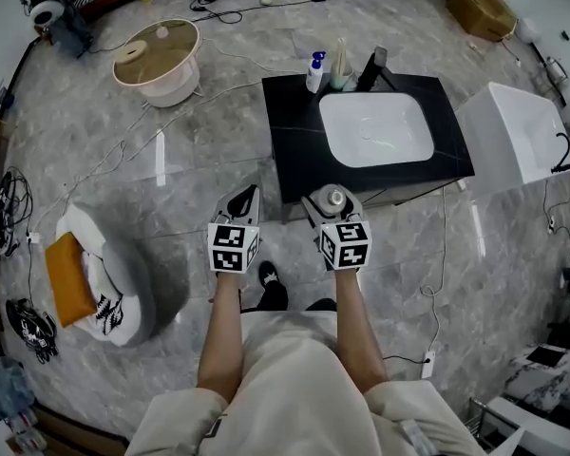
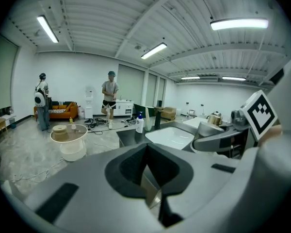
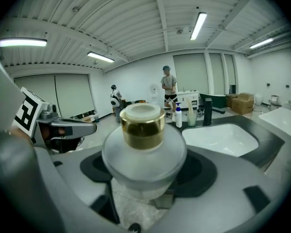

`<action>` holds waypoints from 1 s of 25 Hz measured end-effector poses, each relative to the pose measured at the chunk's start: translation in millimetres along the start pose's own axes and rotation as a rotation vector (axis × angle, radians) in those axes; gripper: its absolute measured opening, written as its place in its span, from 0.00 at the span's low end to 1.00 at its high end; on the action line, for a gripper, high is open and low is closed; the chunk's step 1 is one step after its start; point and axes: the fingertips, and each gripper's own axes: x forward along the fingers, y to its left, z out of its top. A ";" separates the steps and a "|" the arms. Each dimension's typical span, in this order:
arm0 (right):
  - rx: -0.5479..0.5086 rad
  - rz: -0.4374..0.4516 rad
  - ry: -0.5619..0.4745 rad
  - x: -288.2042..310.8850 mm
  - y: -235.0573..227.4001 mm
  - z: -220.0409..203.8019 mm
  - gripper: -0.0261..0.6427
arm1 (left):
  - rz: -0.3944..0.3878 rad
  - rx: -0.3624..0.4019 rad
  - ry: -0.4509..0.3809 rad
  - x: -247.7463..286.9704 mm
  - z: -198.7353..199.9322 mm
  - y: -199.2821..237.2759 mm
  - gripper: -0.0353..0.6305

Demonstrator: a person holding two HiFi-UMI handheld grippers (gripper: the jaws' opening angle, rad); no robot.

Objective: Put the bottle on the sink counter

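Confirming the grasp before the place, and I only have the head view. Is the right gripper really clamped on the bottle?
Observer: Yes. Right gripper is shut on a frosted bottle with a gold cap.
Operator: And the other one?
Observer: Left gripper is shut, with nothing between its jaws.
Operator: Anyone nearby?
Observer: Two people stand across the room, beyond the sink counter.
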 end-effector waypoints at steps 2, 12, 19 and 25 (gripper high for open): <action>0.003 -0.016 0.006 3.2 0.7 0.5 0.54 | -0.009 -0.015 -0.003 3.8 -1.0 4.1 0.06; -0.024 -0.026 0.027 22.6 0.1 3.8 0.54 | -0.003 -0.075 -0.014 17.8 -7.7 14.8 0.06; -0.067 0.032 0.020 63.7 -8.1 21.9 0.54 | 0.053 -0.057 -0.031 43.4 10.6 38.2 0.06; -0.119 0.095 0.020 100.5 -12.4 49.8 0.54 | 0.089 -0.042 -0.031 73.4 32.0 56.1 0.06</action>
